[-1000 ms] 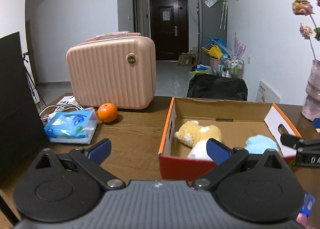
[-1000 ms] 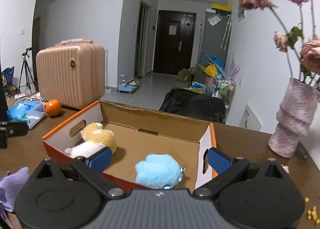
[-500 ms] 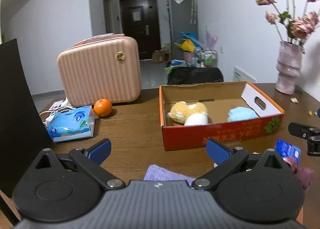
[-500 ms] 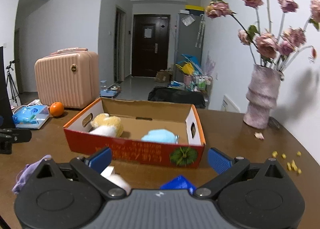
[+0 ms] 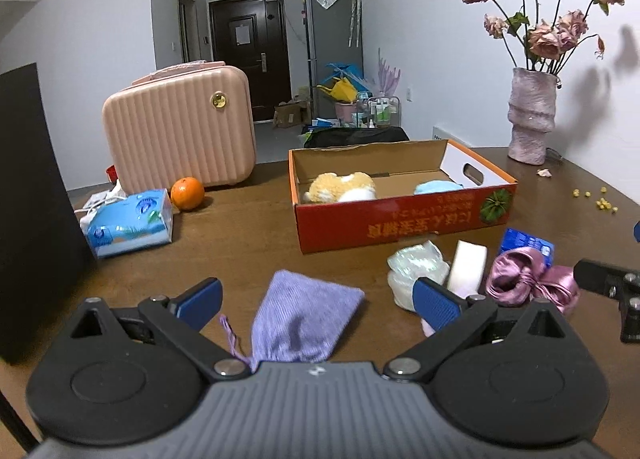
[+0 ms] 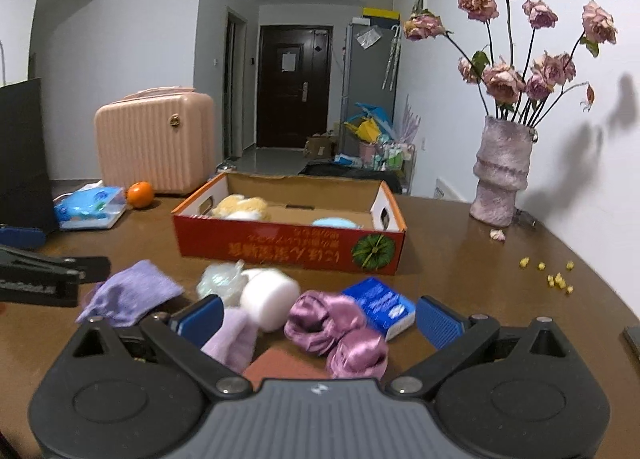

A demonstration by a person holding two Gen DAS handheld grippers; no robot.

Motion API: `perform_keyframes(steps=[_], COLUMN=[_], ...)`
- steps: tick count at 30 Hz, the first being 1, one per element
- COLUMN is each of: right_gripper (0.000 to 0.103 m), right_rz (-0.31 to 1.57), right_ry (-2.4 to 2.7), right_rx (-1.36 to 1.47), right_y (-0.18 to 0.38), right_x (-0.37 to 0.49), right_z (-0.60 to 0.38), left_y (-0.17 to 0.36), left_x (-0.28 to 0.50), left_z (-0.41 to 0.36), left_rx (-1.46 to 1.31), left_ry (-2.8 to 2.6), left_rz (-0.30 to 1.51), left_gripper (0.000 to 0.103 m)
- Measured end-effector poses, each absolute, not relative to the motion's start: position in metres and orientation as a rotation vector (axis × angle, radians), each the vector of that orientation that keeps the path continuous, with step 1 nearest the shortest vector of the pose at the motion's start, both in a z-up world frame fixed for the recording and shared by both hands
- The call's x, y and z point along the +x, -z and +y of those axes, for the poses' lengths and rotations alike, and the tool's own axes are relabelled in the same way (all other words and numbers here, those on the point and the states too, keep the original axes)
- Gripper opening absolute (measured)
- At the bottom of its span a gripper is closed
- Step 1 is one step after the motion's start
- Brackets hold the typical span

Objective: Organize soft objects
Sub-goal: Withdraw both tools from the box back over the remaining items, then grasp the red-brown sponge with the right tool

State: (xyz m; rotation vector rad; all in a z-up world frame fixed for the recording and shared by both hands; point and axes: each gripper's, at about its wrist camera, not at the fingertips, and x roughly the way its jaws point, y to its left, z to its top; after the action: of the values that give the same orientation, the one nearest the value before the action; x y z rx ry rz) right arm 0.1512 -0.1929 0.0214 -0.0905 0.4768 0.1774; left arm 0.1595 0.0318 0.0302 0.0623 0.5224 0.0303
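- Grippers: left gripper and right gripper spread wide, empty.
- Ribbed lilac knit pouch flat between left fingers.
- Shiny purple satin bundle crumpled between right fingers.
- Beyond, red cardboard box holding yellow plush.

Upside-down, unreadable print on cardboard box

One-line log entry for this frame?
left hand-held gripper: open over pouch | right hand-held gripper: open over satin | box: two plush toys
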Motion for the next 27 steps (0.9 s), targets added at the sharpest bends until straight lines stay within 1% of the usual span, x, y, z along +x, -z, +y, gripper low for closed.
perform_keyframes(steps=[14,27], right_gripper=[0.103,0.103], right_rz=[0.536,0.573], right_ry=[-0.266,-0.255], right_rx=[-0.143,-0.152], right_y=[-0.002,0.017], right_x=[0.113,0.121], right_z=[-0.187,-0.176], left_y=[-0.021,-0.005], left_x=[0.109,0.108], left_z=[0.029,0.029], left_rx=[0.01,0.02], left_ry=[-0.085,-0.068], left_rz=[0.495,0.526], left_gripper=[0.103,0.103])
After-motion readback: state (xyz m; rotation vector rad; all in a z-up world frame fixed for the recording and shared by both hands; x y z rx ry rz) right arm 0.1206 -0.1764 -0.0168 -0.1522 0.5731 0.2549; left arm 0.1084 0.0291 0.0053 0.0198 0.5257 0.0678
